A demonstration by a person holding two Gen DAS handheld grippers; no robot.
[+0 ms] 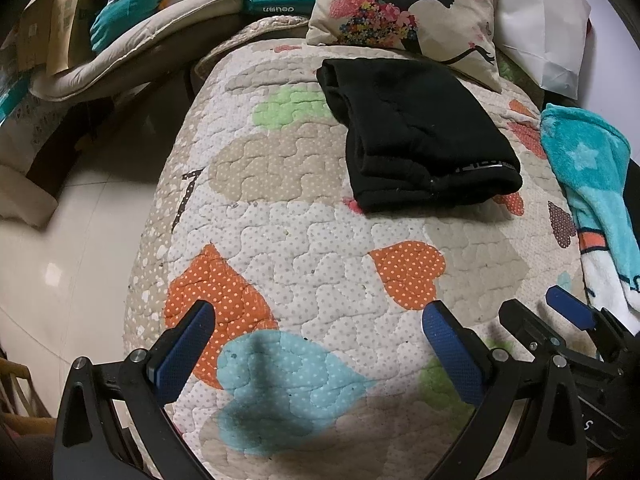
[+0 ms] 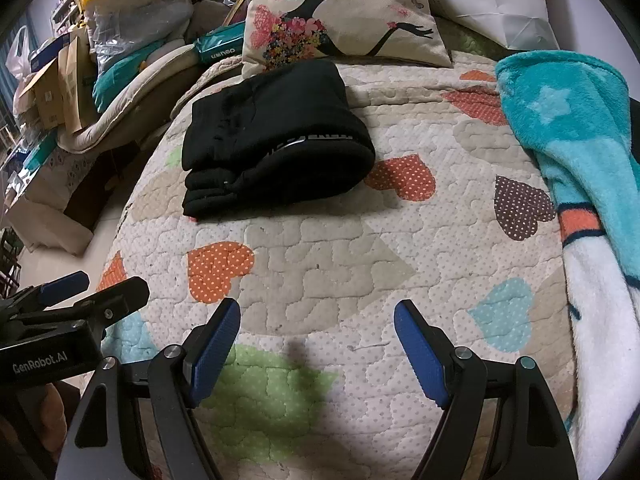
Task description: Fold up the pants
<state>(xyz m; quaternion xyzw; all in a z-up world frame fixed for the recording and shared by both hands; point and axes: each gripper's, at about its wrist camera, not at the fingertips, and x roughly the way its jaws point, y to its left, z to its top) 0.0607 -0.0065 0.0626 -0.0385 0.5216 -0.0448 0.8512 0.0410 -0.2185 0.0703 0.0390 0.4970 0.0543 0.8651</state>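
We see the black pants (image 1: 416, 132) (image 2: 276, 136) folded into a compact, thick rectangular bundle of several stacked layers. The bundle lies flat on the quilted, heart-patterned cover (image 1: 304, 224) (image 2: 320, 248), just in front of the printed cushion (image 1: 404, 8) (image 2: 340, 12). Its rounded fold edge bears a strip of pale lettering, too small for us to read. Nothing grips it.

one folded pants (image 1: 416, 132), one pillow (image 1: 404, 12), two claws (image 1: 320, 320)
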